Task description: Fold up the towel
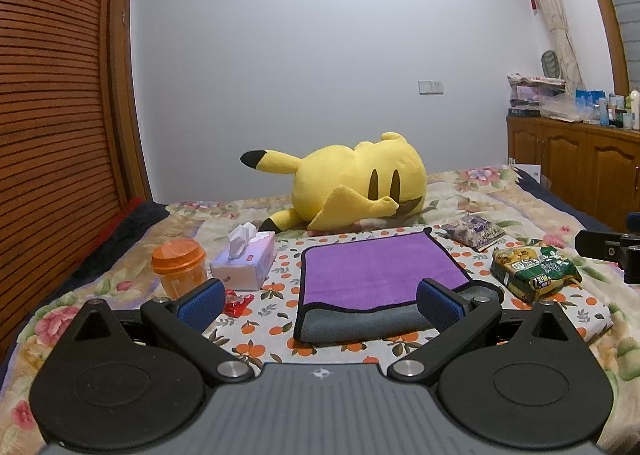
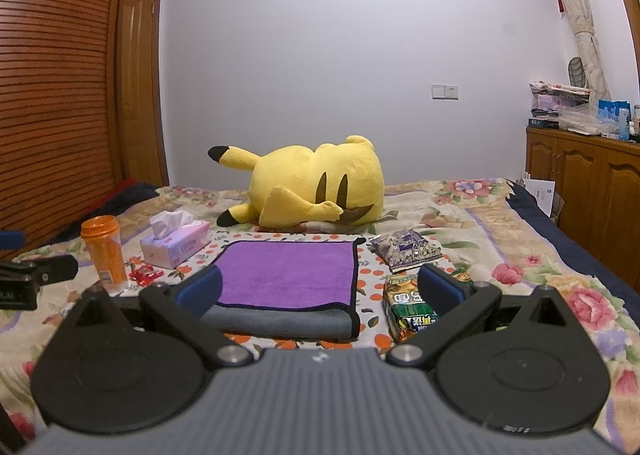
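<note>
A purple towel (image 1: 376, 275) with a grey underside and black trim lies folded on the orange-patterned cloth (image 1: 280, 295) on the bed; its grey layer shows along the near edge. In the right wrist view the same towel (image 2: 284, 275) lies just ahead and left of centre. My left gripper (image 1: 320, 305) is open above the towel's near edge, holding nothing. My right gripper (image 2: 320, 291) is open too, its left finger over the towel's near left part and its right finger (image 2: 440, 291) over a green snack bag (image 2: 408, 307). Neither touches the towel.
A yellow plush toy (image 1: 356, 183) lies behind the towel. Left of the towel are a tissue box (image 1: 246, 259), an orange cup (image 1: 180, 267) and a red wrapper (image 1: 236, 301). To the right lie a green snack bag (image 1: 532, 271) and a purple packet (image 1: 474, 231). Wooden cabinets (image 2: 584, 183) stand at right.
</note>
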{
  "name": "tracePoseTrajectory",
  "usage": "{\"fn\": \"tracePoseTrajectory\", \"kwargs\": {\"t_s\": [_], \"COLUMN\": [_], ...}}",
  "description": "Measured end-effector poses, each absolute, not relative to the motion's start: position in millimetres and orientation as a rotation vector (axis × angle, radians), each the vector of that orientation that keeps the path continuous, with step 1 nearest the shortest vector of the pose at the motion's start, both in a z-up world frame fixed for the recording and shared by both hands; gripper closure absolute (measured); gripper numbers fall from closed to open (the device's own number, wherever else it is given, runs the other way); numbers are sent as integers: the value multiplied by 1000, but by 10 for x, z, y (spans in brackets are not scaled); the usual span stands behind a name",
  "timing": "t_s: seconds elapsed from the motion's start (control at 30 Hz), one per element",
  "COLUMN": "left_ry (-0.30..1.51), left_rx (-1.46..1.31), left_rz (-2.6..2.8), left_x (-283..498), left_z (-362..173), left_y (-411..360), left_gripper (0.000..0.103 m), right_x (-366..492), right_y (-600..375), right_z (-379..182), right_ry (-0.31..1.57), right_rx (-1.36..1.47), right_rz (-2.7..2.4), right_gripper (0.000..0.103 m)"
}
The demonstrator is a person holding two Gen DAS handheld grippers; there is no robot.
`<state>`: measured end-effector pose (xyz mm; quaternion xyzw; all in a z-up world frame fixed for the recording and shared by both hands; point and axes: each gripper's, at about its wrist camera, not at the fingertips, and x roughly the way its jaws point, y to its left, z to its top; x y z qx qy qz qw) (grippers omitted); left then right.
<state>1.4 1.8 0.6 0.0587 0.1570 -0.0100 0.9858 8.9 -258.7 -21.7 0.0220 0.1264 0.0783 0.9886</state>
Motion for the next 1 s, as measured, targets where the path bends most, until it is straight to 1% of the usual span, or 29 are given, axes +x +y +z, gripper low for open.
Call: {"fn": "tracePoseTrajectory", "kwargs": {"t_s": [0.67, 1.0], "left_ry": [439, 467], "left_rx": [128, 154], "left_rz": [-25, -21], "left_x": [341, 556], "left_z": [-123, -182], "left_y": [21, 12], "left_gripper": [0, 0], "right_x": [313, 505], "right_y": [-2469, -2424], "right_z": [-291, -344], "right_ry": [304, 322], "right_rx": [-24, -41], "right_rz": [152, 155], "right_gripper": [0, 0]}}
